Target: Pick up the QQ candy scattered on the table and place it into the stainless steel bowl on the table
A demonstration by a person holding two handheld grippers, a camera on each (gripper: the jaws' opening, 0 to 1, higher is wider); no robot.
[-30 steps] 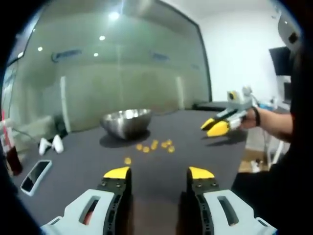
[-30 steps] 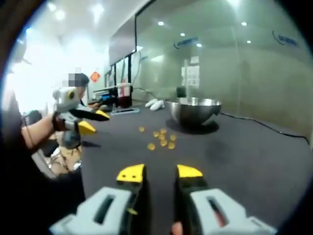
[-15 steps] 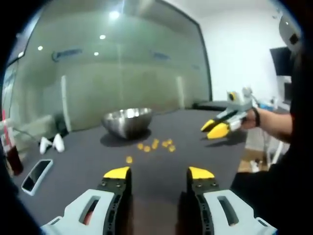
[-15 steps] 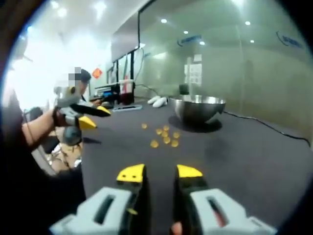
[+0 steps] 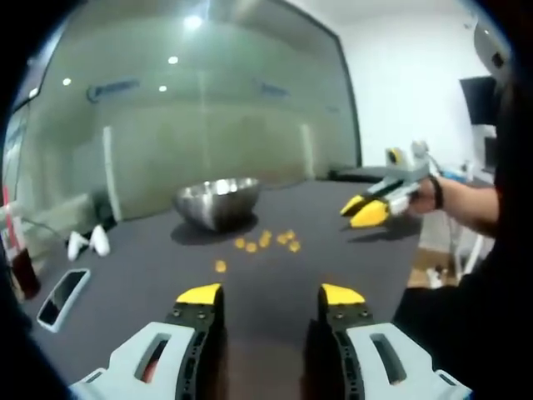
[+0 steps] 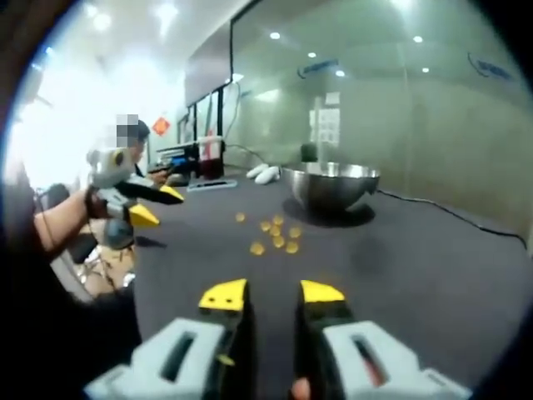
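Note:
Several yellow QQ candies (image 5: 265, 241) lie in a loose cluster on the dark table in front of the stainless steel bowl (image 5: 216, 201); one candy (image 5: 220, 267) lies apart, nearer to me. In the left gripper view my left gripper (image 5: 271, 293) hovers open above the near table, nothing between its yellow-tipped jaws, and my right gripper (image 5: 362, 210) comes in from the right, held over the table edge. In the right gripper view the right gripper (image 6: 271, 292) has a narrow gap and holds nothing; the candies (image 6: 275, 235) lie ahead, the bowl (image 6: 331, 184) behind them, and the left gripper (image 6: 150, 207) at the left.
A phone (image 5: 62, 298) lies at the table's left, two small white objects (image 5: 87, 243) behind it, and a red bottle (image 5: 18, 267) at the far left edge. A black cable (image 6: 450, 214) runs across the table right of the bowl. A glass wall stands behind the table.
Both views shifted slightly with the hands. The right gripper rose a little in the left gripper view. The candies and bowl stayed put.

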